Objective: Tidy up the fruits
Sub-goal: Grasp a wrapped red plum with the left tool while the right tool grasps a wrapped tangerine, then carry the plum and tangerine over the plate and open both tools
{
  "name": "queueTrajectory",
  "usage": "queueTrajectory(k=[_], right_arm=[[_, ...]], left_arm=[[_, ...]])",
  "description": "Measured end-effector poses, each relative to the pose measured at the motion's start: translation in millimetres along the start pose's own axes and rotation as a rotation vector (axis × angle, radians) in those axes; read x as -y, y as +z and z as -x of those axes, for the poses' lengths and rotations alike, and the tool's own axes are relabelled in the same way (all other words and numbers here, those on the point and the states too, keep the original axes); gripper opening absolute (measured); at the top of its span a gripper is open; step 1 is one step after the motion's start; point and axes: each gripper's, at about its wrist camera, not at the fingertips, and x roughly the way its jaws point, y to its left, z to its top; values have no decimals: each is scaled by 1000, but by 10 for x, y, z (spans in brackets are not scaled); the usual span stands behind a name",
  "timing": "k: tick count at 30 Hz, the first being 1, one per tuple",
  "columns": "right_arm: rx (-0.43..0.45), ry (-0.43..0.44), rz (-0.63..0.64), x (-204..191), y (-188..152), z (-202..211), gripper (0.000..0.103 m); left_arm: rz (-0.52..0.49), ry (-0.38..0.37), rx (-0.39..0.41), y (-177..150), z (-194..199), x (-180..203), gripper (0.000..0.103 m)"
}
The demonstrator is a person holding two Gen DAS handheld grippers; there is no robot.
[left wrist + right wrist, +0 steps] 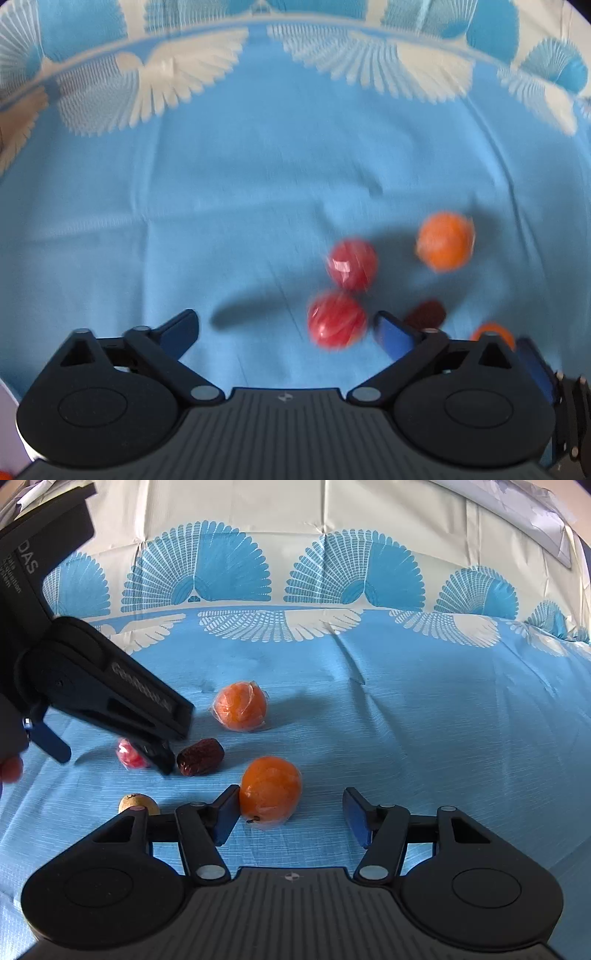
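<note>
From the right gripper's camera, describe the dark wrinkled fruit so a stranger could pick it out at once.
Start on the blue tablecloth, at the cluster of fruit left of centre. Between the plastic-wrapped orange behind and the orange at the right gripper lies the dried date, just right of the left gripper's tip. It alone is dark brown, oblong and wrinkled; its neighbours are round and bright.

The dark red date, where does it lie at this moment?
In the right wrist view the date lies on the blue cloth, left of centre, just right of the left tool's tip, with oranges behind and in front.
</note>
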Motion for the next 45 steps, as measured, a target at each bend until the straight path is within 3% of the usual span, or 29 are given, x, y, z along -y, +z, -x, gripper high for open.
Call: queueTrajectory(k=[1, 2, 3, 4, 7, 10, 17, 21, 27, 35, 45], right_arm=[[2, -2, 1, -2, -3, 1, 60], [6, -4, 1, -4, -4, 3, 51], [11, -4, 1, 0, -3, 10, 35], [12, 1, -5, 12, -1, 16, 35], [19, 12, -33, 66, 8, 61, 34], [80, -32, -59, 126, 32, 181, 34], [113, -55, -69, 57, 147, 769, 35], [95, 22, -12, -253, 134, 1261, 35], [35, 197, 73, -887, 53, 1962, 35], [-63, 387, 158, -1663, -10, 2605, 35], [-38, 426, 270, -2116, -113, 3106, 35]], left_arm=[[-20, -30, 5, 9, 8, -13, 71], [-51, -51, 6, 19, 24, -6, 60], [-85, -54, 20, 6, 60, 8, 47], [-126, -67, 18, -13, 92, 26, 32], [-158, -57, 30, -118, 207, 29, 32], [-157, -74, 49, -259, 410, -46, 32], [-171, -67, 130, -621, 1191, -402, 32], [-137, -35, 154, -872, 1645, -759, 32], [-44, 74, 151, -1327, 2289, -1364, 32], [77, 77, 163, -2006, 2888, -2011, 32], [170, 57, 207, -2514, 3244, -2370, 32]])
